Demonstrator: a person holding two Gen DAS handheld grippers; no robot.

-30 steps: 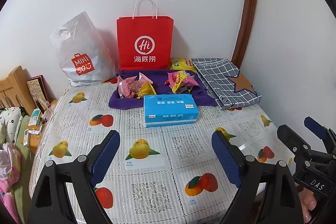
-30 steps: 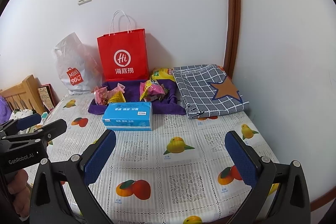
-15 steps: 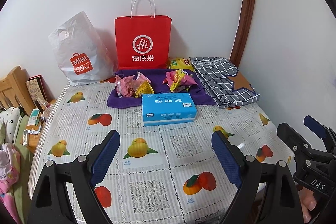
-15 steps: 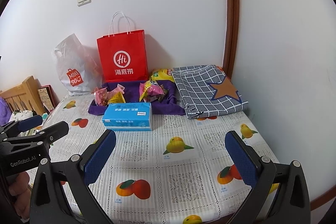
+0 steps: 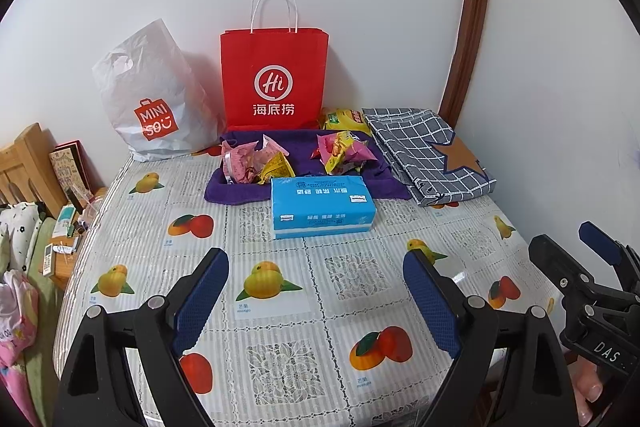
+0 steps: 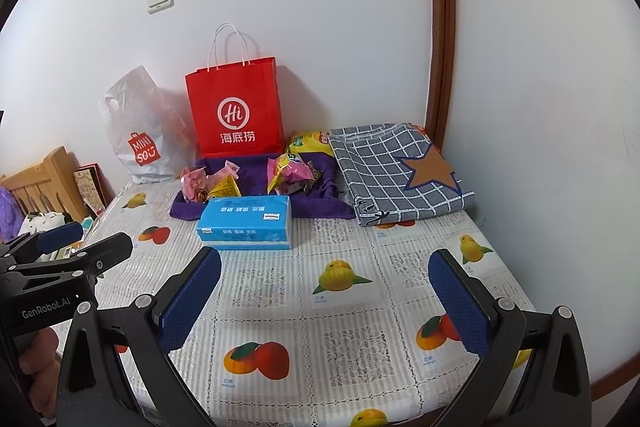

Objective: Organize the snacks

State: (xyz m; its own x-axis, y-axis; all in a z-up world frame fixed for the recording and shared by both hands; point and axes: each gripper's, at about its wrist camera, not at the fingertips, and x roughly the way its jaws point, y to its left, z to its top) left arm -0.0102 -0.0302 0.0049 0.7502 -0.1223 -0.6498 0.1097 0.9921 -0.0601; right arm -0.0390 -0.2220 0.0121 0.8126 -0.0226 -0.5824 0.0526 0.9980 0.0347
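Observation:
Two heaps of pink and yellow snack packets lie on a purple cloth [image 5: 298,147] [image 6: 256,163] at the back of the table: a left heap [image 5: 252,165] [image 6: 208,183] and a right heap [image 5: 342,151] [image 6: 290,169]. A yellow snack bag [image 5: 346,119] [image 6: 310,143] lies behind them. My left gripper [image 5: 316,279] is open and empty over the near table. My right gripper [image 6: 324,287] is open and empty too, and it shows at the right edge of the left wrist view [image 5: 576,267]. The left gripper shows at the left edge of the right wrist view [image 6: 80,247].
A blue tissue box [image 5: 322,205] [image 6: 246,221] lies in front of the cloth. A red paper bag [image 5: 274,79] [image 6: 236,111] and a white plastic bag [image 5: 152,99] [image 6: 140,131] stand against the wall. A folded checked cloth [image 5: 428,151] [image 6: 400,171] lies at the right.
Both views have shifted very slightly; the scene sits a touch higher and closer in the left wrist view. Both grippers stay open and nothing on the table has moved.

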